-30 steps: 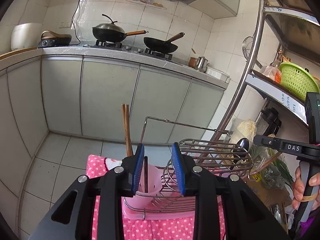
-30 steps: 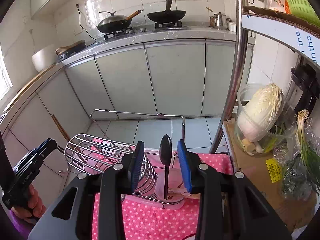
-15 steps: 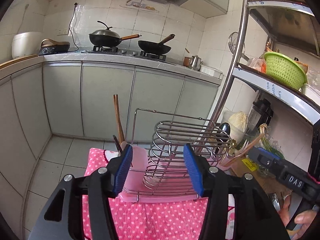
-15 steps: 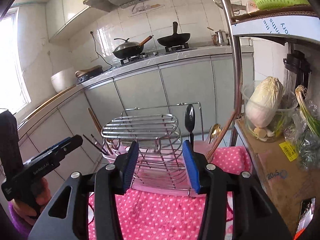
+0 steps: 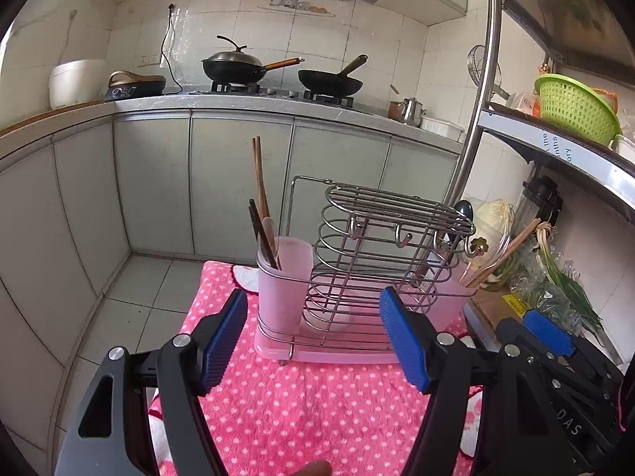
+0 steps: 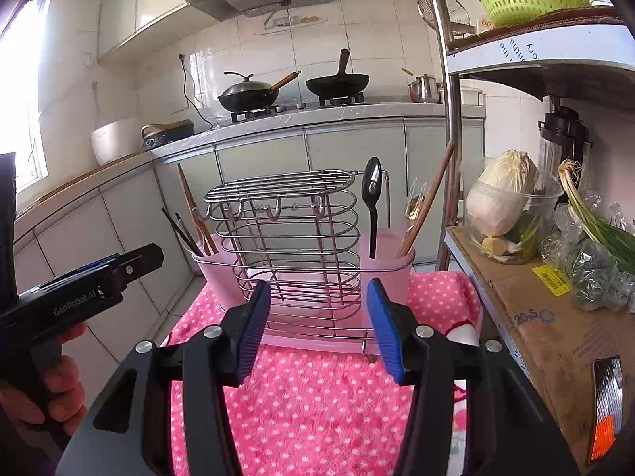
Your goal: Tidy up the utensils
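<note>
A wire utensil rack [image 5: 381, 246] on a pink tray stands on the pink polka-dot cloth [image 5: 301, 396]. Its left pink cup [image 5: 283, 281] holds wooden chopsticks [image 5: 258, 174] and dark chopsticks. Its right pink cup [image 6: 387, 265] holds a black spoon [image 6: 372, 202], brown chopsticks [image 6: 426, 206] and a pale utensil. My left gripper [image 5: 313, 337] is open and empty, in front of the rack. My right gripper [image 6: 315, 325] is open and empty, also in front of the rack [image 6: 289, 238]. Each gripper shows at the edge of the other's view.
A steel shelf unit [image 6: 448, 119] stands to the right, with a cabbage in a clear tub [image 6: 504, 202], greens and a green basket [image 5: 575, 107]. Kitchen cabinets and a stove with two woks [image 5: 246, 67] are behind. The floor is tiled.
Both grippers have pulled back from the rack and opened wider. The chopsticks and the black spoon now stand in the cups, free of the fingers.
</note>
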{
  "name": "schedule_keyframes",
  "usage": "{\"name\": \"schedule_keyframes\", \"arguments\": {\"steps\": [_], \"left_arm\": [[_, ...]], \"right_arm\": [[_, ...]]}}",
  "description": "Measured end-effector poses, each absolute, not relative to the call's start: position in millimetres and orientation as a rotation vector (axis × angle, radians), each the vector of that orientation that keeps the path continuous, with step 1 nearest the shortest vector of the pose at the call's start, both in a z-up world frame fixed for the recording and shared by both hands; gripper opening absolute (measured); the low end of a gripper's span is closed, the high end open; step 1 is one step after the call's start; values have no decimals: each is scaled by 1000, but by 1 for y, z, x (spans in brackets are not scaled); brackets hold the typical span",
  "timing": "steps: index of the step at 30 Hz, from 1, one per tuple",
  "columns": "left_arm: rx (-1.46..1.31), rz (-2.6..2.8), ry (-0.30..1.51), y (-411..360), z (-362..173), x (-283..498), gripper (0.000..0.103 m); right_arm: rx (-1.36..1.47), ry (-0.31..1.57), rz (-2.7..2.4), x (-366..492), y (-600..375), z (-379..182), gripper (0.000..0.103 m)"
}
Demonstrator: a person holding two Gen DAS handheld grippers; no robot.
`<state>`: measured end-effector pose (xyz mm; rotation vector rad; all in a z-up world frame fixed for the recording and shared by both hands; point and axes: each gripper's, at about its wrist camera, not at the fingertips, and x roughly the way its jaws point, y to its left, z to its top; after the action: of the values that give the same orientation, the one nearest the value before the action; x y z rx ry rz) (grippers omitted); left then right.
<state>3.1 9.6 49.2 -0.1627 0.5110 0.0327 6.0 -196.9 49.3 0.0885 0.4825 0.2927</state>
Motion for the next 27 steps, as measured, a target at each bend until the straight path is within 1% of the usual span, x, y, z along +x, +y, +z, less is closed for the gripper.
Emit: {"name": "schedule_keyframes", "arguments": {"steps": [6, 16, 27], "left_arm": [[-131, 41, 504, 1, 46, -2, 68], [-90, 31, 512, -10, 40, -3, 68], [-80, 28, 524, -11, 35, 1, 67]], "right_arm": [[80, 459, 251, -1, -198, 46, 52], [134, 467, 225, 2, -208, 42, 52], [131, 475, 225, 6, -205, 40, 52]]}}
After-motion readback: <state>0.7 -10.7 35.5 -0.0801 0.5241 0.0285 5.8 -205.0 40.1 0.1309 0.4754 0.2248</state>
